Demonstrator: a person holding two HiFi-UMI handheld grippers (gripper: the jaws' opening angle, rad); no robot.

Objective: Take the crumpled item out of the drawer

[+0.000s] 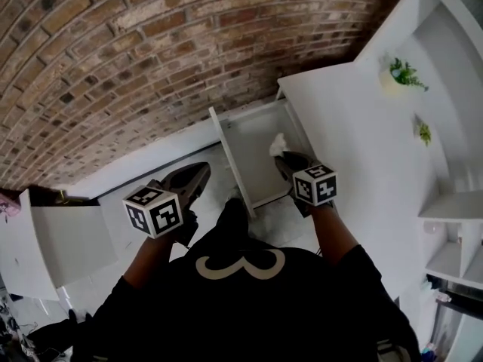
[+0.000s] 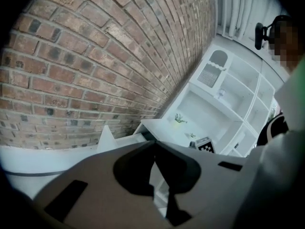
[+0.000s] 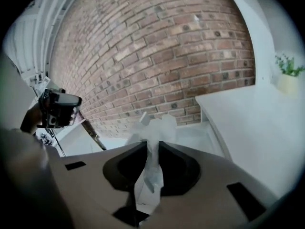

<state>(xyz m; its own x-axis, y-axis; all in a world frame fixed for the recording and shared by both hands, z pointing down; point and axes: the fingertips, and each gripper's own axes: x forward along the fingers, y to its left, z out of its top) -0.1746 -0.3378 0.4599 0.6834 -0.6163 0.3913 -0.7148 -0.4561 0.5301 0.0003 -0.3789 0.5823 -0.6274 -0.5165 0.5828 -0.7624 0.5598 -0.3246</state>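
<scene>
Crumpled item: the white crumpled item (image 3: 152, 128) is pinched in the closed jaws of the right gripper (image 3: 151, 144). Its long axis runs along them, with the bunched end past the tips.
Place: over the open drawer (image 1: 226, 153), near its right wall, seemingly lifted clear.
Left gripper (image 2: 153, 144): jaws together, empty, left of the drawer.
Room: the counter (image 1: 355, 142) lies just right of the drawer.

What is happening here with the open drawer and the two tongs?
A person holds tongs in each hand over an open white drawer. The right tongs are shut on a crumpled white item, which shows above the drawer's right side. The left tongs are shut and empty, off to the left of the drawer. So the item is gripped, but it is not yet carried away from the drawer.
</scene>
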